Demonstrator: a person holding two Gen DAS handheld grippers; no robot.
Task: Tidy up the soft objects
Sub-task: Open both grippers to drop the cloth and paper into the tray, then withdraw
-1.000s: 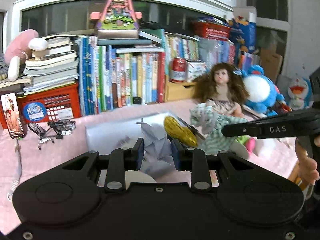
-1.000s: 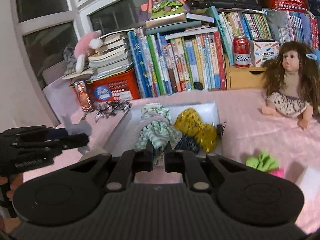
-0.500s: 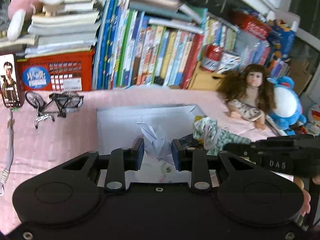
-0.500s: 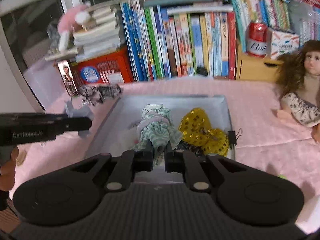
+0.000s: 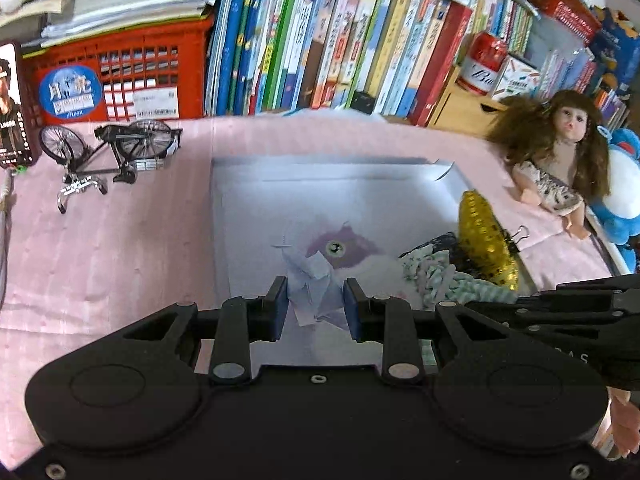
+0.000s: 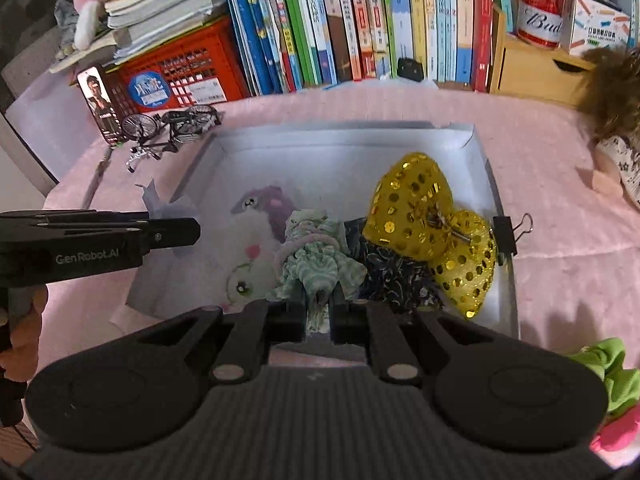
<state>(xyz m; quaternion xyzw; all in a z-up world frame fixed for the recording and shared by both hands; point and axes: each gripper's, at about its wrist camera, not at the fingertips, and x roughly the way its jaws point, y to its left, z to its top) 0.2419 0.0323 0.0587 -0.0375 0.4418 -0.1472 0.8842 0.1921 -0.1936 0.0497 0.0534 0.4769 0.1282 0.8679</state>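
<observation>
A shallow white tray [image 6: 344, 130] lies on the pink tablecloth, with a cartoon animal printed on its floor. My left gripper [image 5: 316, 300] is shut on a crumpled pale lilac cloth [image 5: 310, 276] and hangs over the tray's near left part; in the right wrist view the left gripper [image 6: 176, 232] enters from the left. My right gripper [image 6: 319, 314] is shut on a green-and-white striped scrunchie [image 6: 316, 260] low over the tray. A yellow sequinned bow [image 6: 432, 228] and a dark blue patterned cloth [image 6: 396, 276] lie in the tray's right half.
A doll [image 5: 560, 152] and a blue plush [image 5: 624, 200] sit to the right. A model bicycle [image 5: 112, 148] and a red crate [image 5: 120, 76] stand at back left before a row of books. A binder clip [image 6: 510, 232] grips the tray's right rim. Green and pink cloths [image 6: 608, 376] lie near right.
Both grippers have come forward and down over the tray and tilted downwards, each still carrying its cloth. The striped scrunchie now hangs beside the yellow bow.
</observation>
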